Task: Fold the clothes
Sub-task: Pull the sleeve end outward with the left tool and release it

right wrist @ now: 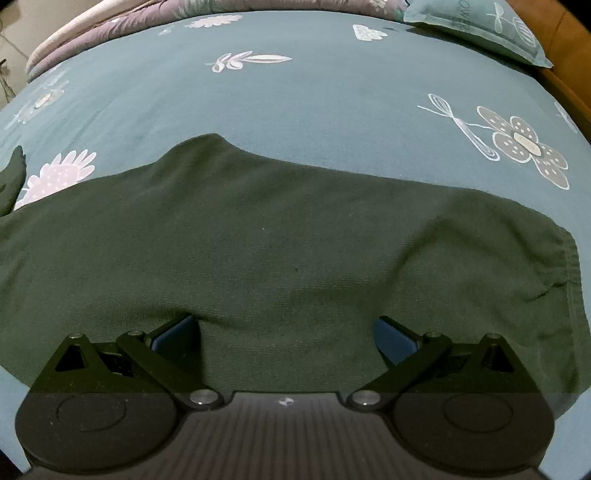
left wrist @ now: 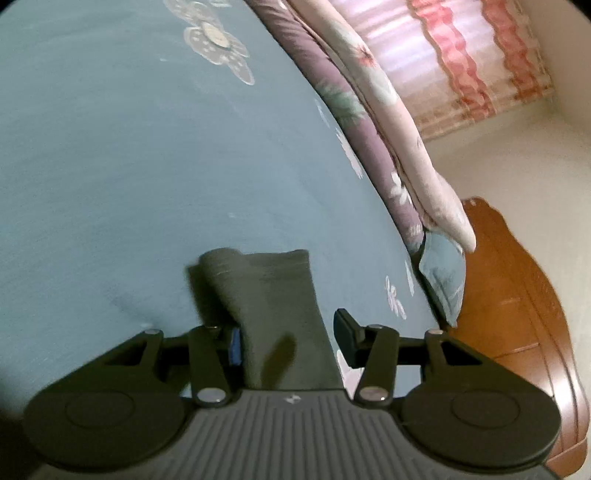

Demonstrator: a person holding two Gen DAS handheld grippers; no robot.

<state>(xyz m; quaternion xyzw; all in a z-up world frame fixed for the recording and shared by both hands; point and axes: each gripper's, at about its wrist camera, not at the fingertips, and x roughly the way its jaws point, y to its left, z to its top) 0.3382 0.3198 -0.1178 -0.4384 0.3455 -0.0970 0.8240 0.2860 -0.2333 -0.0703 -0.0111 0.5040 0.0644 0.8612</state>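
Note:
A dark green garment (right wrist: 295, 240) lies spread flat on the teal flowered bedsheet (right wrist: 295, 92) in the right wrist view, with a hemmed edge at its right side. My right gripper (right wrist: 286, 338) hovers just over its near part, jaws wide apart and nothing between them. In the left wrist view a narrow folded end of the green garment (left wrist: 273, 295) runs up between the fingers of my left gripper (left wrist: 290, 343). Those fingers stand apart: the cloth rests against the left blue pad (left wrist: 234, 349), and a sliver of sheet shows beside the right finger.
A rolled purple and pink quilt (left wrist: 369, 122) lines the far side of the bed. A teal pillow (left wrist: 443, 273) lies against the wooden headboard (left wrist: 517, 295). Behind the bed hangs a pink striped curtain (left wrist: 461, 55). The same teal pillow (right wrist: 476, 26) shows at top right.

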